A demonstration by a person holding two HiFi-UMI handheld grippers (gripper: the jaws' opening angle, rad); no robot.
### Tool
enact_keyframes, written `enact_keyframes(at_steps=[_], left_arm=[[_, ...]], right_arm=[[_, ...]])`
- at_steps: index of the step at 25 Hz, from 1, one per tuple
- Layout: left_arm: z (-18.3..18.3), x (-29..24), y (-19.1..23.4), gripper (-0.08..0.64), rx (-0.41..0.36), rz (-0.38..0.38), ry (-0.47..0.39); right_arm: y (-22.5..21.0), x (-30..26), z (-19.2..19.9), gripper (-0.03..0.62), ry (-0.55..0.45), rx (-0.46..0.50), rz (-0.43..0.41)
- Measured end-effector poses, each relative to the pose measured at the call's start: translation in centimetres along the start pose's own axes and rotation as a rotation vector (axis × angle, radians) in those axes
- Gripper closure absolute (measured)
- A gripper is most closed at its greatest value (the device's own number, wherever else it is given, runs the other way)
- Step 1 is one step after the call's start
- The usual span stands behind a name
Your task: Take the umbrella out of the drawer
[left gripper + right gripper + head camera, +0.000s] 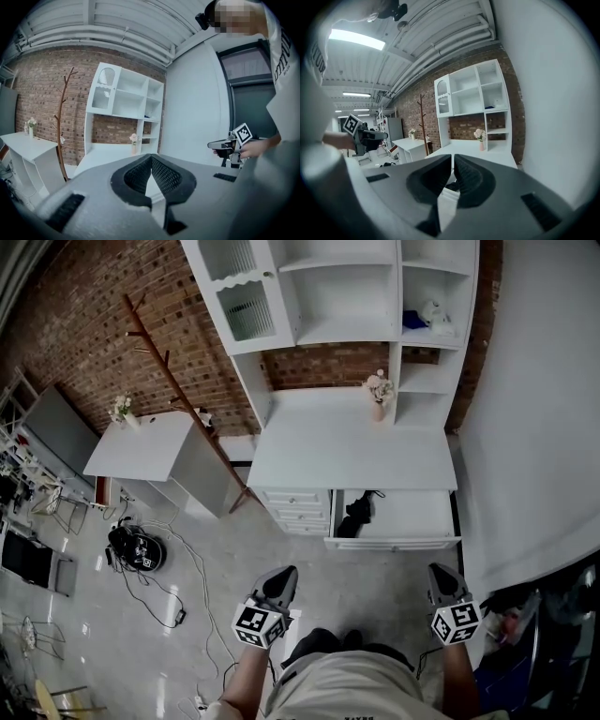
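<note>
The person wears a pale short-sleeved T-shirt (349,690) with dark lettering printed across the fabric. The left gripper (284,574) and the right gripper (441,571) are alike: smooth grey plastic bodies tapering to a wedge, with dark rectangular slots (226,177) in the shell. Each carries a white cube (259,624) printed with black square markers, and the jaws are lined with black, finely gridded pads (164,176).

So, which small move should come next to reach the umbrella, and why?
Probably bring the right claw forward and open it: it and the left claw are shut, well short of the open drawer, where the black umbrella lies at the left end.
</note>
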State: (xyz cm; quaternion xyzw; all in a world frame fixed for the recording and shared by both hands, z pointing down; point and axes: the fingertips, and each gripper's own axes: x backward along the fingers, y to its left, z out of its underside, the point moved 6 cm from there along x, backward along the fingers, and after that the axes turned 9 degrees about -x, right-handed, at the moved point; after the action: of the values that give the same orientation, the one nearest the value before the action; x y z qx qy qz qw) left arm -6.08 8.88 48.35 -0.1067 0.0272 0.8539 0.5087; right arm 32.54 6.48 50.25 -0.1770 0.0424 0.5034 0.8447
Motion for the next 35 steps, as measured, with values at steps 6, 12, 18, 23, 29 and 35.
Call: enact_keyframes(at_steps=[6,12,18,23,29,35], left_arm=[[-0.2,-1.4,0.8,0.535,0.006,-0.008,0.015],[0.5,-3.9,2.7,0.535,0.031,0.005,0.018],[0.7,-7.4,6.0,0.535,0.051,0.026,0.019],[1.6,-10.2,8.9,0.535,0.068,0.053,0.035],[3.0,-13.5,12.8,0.535,0.067,0.079,0.040],[4.1,-15.9,16.4,0.535,0.043,0.108,0.066]], right_arm=[[-0.3,-1.2,-0.1,0.557,0.018,-0.004,-0.002],[-1.2,-3.4,-0.7,0.557,0.033,0.008,0.015],[-1.8,-7.0,-2.4,0.557,0.048,0.005,0.028],[-1.9,-10.9,-3.2,0.557,0.070,-0.021,0.036],[-2.2,-16.0,-3.7,0.557,0.101,-0.006,0.039],[-1.7,-21.0,-4.4,0.557,0.150,0.021,0.014]])
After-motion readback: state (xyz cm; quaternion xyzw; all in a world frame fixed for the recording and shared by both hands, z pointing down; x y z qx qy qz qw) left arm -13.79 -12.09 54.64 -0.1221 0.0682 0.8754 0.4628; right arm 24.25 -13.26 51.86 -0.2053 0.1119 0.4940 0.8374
